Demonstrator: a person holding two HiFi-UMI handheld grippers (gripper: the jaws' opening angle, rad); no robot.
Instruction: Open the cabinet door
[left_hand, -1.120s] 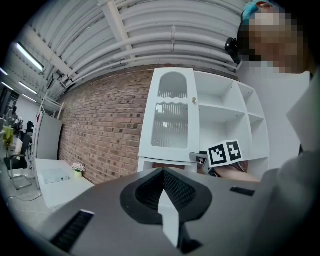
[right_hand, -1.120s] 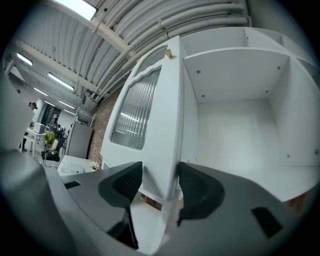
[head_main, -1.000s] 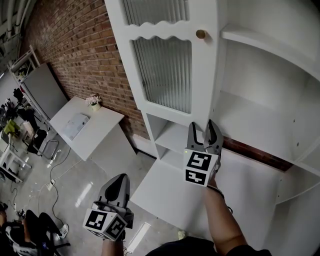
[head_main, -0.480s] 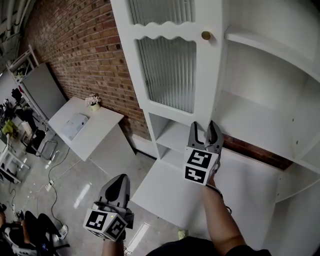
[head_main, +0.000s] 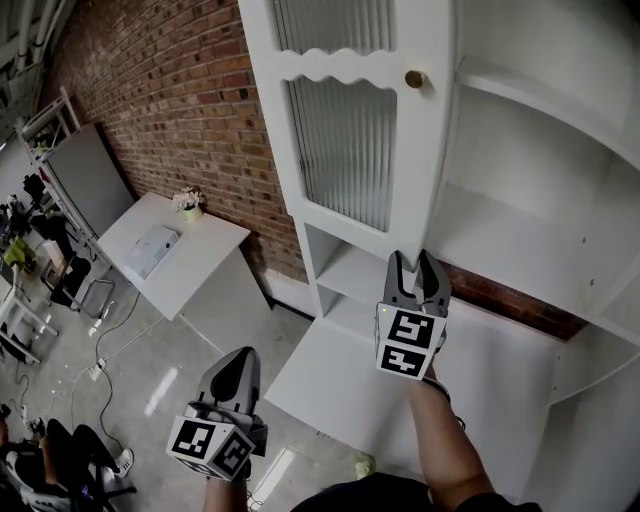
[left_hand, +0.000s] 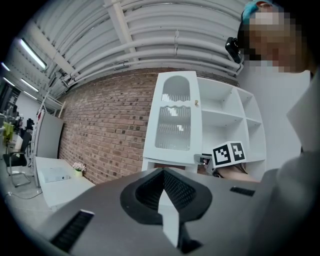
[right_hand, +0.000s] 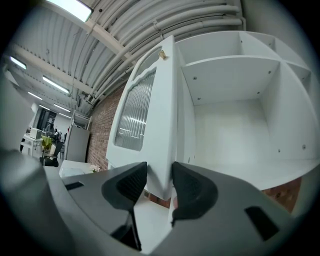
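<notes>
brick wall behind cabinet door; glossy grey floor

**Bright, even light, but heavy fisheye on the gripper cams**

Everything is pretty well lit. The ceiling light strips glow overhead and blow out a little, and the floor shows a pale glare streak in the head view. The white cabinet door stays clean, with its ribbed glass catching bright reflections in the right gripper view. Shadows are soft and faint. Both gripper views bend hard toward dark, vignetted corners. The head view looks sharp, with straight lines only leaning at the edges.
</notes>
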